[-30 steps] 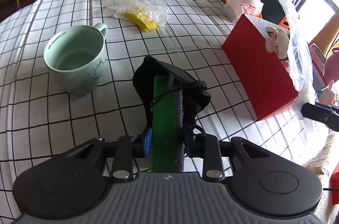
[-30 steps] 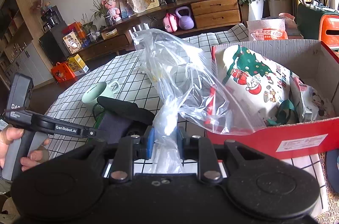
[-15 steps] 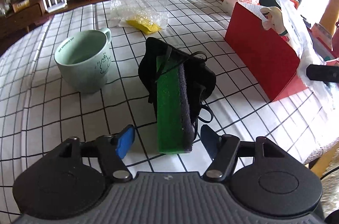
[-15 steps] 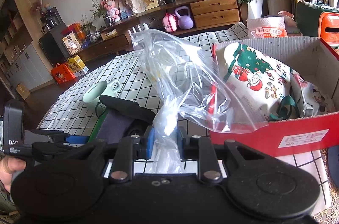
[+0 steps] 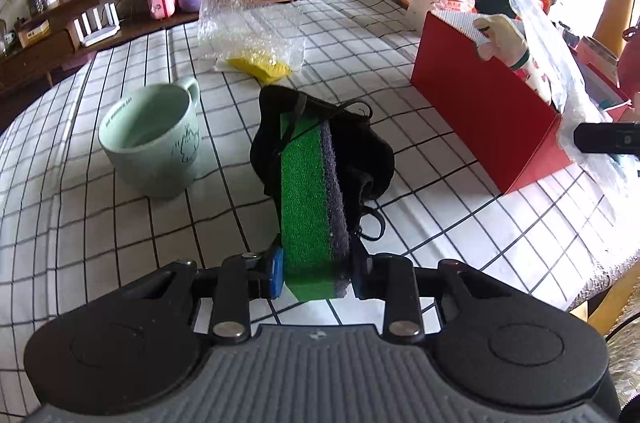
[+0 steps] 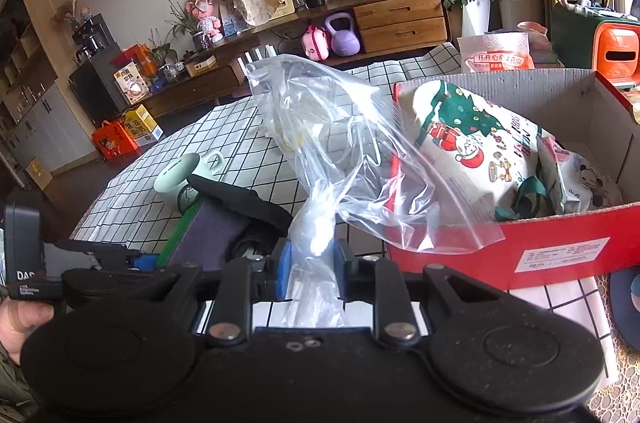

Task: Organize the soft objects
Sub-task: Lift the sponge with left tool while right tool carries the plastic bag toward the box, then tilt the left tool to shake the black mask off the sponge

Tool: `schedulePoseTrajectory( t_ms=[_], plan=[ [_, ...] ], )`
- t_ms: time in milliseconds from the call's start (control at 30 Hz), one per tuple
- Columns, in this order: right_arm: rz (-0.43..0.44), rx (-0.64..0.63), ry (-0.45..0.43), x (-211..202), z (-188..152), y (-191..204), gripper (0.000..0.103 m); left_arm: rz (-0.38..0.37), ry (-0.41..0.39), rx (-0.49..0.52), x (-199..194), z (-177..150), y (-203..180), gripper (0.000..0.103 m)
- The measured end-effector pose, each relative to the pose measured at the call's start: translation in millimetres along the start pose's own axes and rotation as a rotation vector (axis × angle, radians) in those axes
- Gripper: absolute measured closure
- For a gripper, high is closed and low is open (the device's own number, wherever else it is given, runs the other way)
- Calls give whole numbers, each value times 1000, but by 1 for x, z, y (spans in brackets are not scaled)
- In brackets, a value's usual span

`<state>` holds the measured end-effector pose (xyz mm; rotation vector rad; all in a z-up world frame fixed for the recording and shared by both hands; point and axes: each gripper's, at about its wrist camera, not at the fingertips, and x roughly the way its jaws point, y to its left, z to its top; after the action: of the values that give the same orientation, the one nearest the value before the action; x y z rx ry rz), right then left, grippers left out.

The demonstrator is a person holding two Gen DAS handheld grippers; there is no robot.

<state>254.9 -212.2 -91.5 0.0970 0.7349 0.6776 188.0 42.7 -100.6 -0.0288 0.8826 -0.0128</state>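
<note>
The sponge (image 5: 310,207) stands on edge at lower centre of the left wrist view, its near end between the left gripper's (image 5: 316,277) fingers (image 5: 277,273), which are closing onto its green and purple faces; the pads look to be touching both. It reads as light and springy, so it should squash under a firm pinch and spring back; a grip across the two broad faces near the end, as here, ought to hold, though the far end may sag. A black pouch (image 5: 360,151) with cords is draped over the far end of the sponge, and a cord could snag and be dragged along.

In the right wrist view the right gripper (image 6: 310,269) pinches the bunched neck of a clear bag (image 6: 348,159), fingers (image 6: 282,269) narrow on it. The film is thin, slick and floppy, and its mouth opens up and to the right over the red box (image 6: 560,255).

Further out on the checked bench (image 5: 120,243), a mug (image 5: 154,139) sits at left, bubble wrap (image 5: 248,31) over something yellow at upper centre, and the box at right already holds soft printed packs (image 6: 476,143).
</note>
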Motion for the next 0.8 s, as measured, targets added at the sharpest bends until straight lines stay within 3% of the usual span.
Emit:
schedulePoseTrajectory(
  t_ms=[233,367,500,600,700,800],
  plan=[
    [-13,-19,-27,-21,5,0,81,-106,13,-127,-31,30,19,74],
    [-12,-8,-55,-36,10,-5,81,-262,81,-342,-38,42,44,74],
    [-23,2,-81,-47,15,-10,81,-314,86,-398,-44,46,46,74],
    [-31,7,-90,-53,18,-14,81,-413,125,-466,-44,46,46,74],
    [-40,20,-100,-57,21,-21,81,-396,172,-429,-36,36,33,74],
    [-47,37,-105,-59,20,-25,81,-362,293,-429,-8,5,22,74]
  ],
)
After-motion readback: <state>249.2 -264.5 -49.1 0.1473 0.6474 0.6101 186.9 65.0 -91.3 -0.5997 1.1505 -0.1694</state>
